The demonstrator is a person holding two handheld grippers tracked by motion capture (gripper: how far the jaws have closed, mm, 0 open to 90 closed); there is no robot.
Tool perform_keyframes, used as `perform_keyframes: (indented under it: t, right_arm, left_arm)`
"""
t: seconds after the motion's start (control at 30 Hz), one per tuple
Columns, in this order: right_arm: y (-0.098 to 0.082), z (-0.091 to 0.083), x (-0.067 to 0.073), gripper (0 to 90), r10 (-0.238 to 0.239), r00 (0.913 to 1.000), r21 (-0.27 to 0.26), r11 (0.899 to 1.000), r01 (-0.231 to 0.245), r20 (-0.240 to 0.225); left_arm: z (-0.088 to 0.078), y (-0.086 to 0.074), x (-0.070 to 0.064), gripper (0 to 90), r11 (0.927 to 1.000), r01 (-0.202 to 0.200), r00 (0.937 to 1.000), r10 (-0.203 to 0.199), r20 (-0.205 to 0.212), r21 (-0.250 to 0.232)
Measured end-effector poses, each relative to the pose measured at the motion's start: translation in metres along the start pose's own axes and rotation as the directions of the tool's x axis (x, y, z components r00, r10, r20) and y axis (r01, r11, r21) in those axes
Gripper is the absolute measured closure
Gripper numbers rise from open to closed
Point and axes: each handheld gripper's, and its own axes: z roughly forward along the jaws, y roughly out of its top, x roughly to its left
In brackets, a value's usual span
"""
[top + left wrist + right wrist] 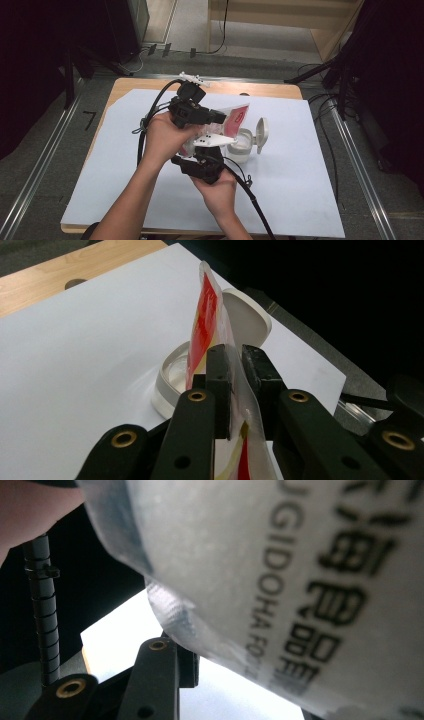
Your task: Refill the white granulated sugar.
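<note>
Above table (125,165): pouch (205,325) (tool-pinched) (239,357)

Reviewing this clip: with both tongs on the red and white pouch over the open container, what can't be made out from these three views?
- Right tongs: in the right gripper view the pouch covers one jaw, so their grip is unclear.
- Pouch print: cut off by the frame edge and blurred there; too small in the high view.
- Container contents: whitish interior, too small in the high view; half hidden behind the pouch and left tongs in the left gripper view.
- Pouch mouth: hidden by hands in the high view.
</note>
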Motion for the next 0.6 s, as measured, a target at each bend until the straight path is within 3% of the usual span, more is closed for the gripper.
perform_keyframes:
  t: [0.6]
  right_arm:
    - [-0.0011,-0.0011,0.0007,63.6,0.012,0.9999,-0.01,1.0,-0.012,-0.009]
  left_arm:
    - [0.0007,0.0006,-0.0031,82.9,1.0,-0.007,1.0,0.007,-0.005,0.007]
